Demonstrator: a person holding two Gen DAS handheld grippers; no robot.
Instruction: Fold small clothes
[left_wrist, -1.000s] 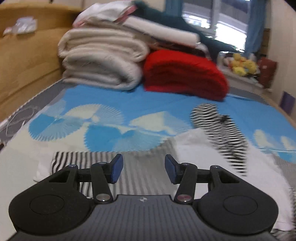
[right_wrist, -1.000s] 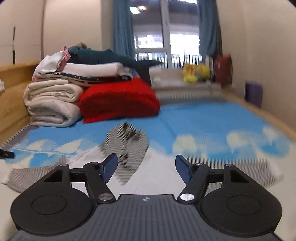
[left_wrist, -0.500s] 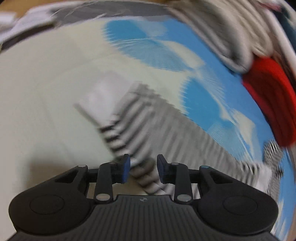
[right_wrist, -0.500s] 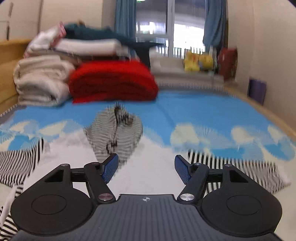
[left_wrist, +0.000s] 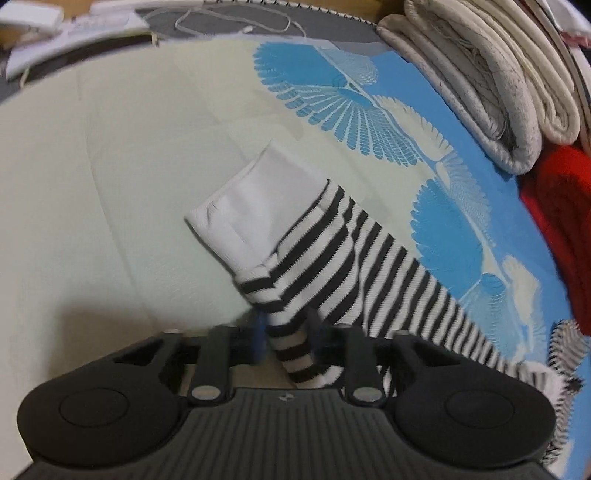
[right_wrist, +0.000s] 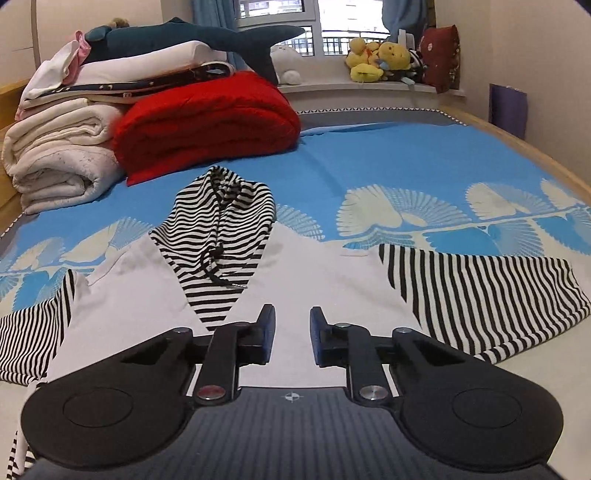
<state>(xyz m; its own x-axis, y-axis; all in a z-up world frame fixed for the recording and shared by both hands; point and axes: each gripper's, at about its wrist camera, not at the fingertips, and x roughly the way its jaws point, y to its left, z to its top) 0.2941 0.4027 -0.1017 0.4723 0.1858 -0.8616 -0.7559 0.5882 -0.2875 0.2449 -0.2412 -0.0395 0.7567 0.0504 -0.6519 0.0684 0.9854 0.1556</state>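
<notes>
Pinching now: your left tool (left_wrist: 286, 338) dropped and is closing on the striped sleeve (left_wrist: 332, 266); right tool (right_wrist: 291, 338) narrowing over the hoodie body (right_wrist: 314, 288), gripping nothing. Fold's starting.

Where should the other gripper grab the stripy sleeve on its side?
Probably at the sleeve's far end, coming in from above. It lies flat and stretched out sideways, so its outer edge is the easiest bit to pinch. The right gripper's closing jaws hold nothing yet.
</notes>
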